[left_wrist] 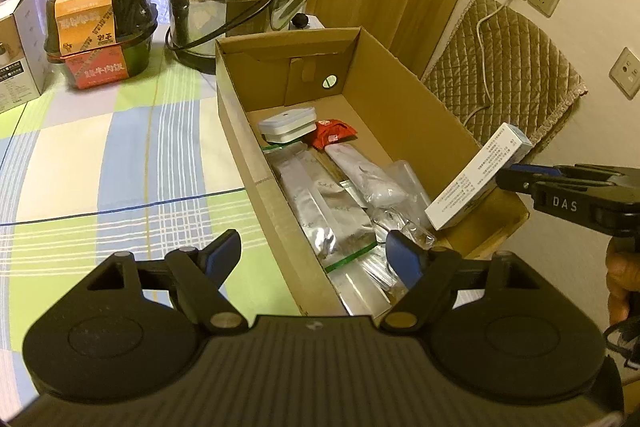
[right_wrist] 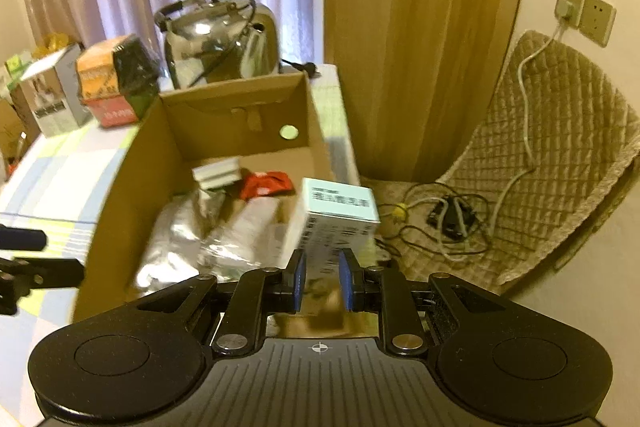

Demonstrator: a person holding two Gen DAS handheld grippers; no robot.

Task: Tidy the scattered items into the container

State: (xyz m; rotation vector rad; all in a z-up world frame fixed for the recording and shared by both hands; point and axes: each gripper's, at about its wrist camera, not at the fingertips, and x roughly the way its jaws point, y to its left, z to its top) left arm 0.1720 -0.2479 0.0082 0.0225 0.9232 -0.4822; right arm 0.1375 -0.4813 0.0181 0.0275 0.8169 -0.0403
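Looking along the left gripper (left_wrist: pixel 314 255), spread and empty, straddling one cardboard box's (left_wrist: pixel 256 155) left wall, two silver pouches (left_wrist: pixel 320 203) inside. From the right gripper (right_wrist: pixel 322 281): pinching one white carton (right_wrist: pixel 336 223) above the box's right rim.

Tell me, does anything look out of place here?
Only the white carton: the right gripper holds it tilted over the right rim of the cardboard box, not yet inside. The left gripper is open.

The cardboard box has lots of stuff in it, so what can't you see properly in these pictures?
- Bottom of the cardboard box: left wrist view, covered by silver packets.
- Small white box lettering: right wrist view, motion blur; right gripper hides its lower end.
- Near end of the cardboard box: left wrist view, behind left gripper.
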